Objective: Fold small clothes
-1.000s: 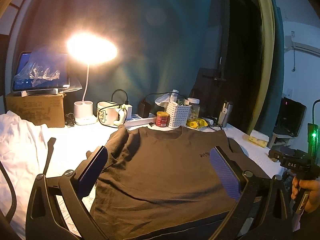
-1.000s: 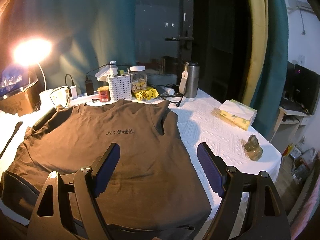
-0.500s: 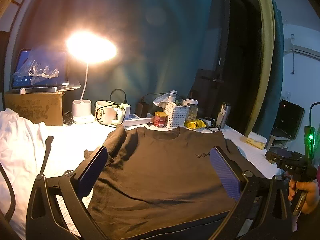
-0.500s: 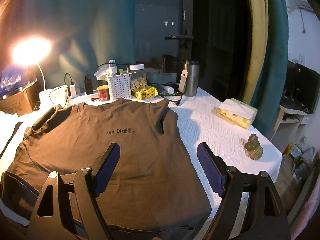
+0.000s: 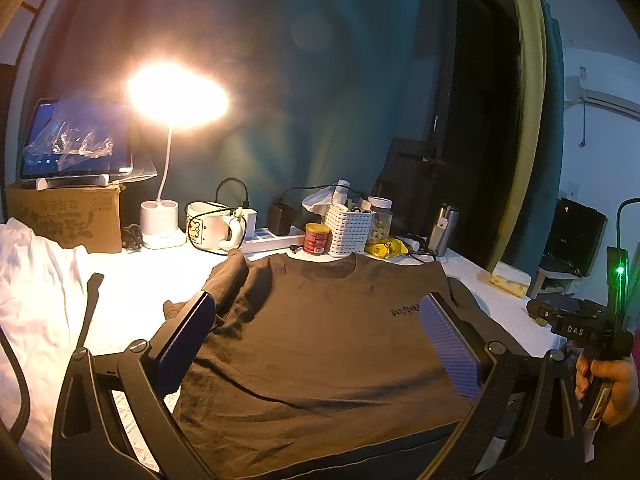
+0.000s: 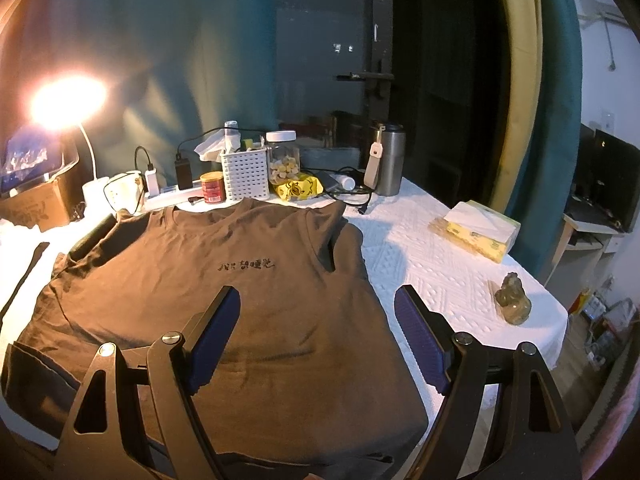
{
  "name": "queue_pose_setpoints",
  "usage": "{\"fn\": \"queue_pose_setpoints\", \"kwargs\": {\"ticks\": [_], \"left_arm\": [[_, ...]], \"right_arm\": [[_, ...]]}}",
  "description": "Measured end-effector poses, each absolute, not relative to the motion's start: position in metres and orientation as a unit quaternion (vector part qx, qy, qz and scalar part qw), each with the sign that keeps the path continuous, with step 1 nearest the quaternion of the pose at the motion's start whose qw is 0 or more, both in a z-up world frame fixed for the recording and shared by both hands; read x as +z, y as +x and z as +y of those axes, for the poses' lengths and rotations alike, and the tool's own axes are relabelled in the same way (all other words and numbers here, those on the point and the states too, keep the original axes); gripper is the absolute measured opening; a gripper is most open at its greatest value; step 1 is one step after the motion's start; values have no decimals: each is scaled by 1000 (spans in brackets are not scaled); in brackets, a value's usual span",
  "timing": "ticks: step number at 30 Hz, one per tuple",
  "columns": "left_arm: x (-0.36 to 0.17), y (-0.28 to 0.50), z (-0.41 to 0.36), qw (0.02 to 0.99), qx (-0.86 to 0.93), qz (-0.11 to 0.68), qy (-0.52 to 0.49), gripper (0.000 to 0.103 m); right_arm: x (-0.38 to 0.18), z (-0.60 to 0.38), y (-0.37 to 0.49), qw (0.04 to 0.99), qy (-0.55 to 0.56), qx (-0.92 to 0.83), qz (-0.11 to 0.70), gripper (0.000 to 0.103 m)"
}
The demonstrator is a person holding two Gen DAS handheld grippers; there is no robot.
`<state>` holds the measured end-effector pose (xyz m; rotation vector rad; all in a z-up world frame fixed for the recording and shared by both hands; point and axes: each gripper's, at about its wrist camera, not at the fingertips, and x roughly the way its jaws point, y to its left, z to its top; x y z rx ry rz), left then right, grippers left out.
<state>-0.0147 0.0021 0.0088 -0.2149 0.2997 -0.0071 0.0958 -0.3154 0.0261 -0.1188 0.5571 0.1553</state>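
Lying flat, chest up, on the white tabletop point(image 6: 432, 264), the brown shirt point(image 6: 224, 288) awaits its first fold, so each wide-open, empty hand-held gripper, left point(image 5: 320, 344) and right point(image 6: 318, 340), should pinch a near hem corner squarely.

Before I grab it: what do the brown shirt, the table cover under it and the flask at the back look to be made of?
Brown shirt: soft matte knit, likely cotton, judging by its limp creases and lack of shine. Table cover: white with a raised diamond pattern; quilted cloth or embossed paper, I cannot tell which. Flask: brushed metal, probably stainless steel, given its dull grey sheen.
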Motion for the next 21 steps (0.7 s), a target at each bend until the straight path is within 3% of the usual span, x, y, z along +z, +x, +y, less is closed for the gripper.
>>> {"fn": "queue_pose_setpoints", "kwargs": {"ticks": [21], "left_arm": [[10, 0, -1, 982, -9, 157, -101, 101]], "right_arm": [[26, -305, 114, 953, -55, 82, 286, 82]]}}
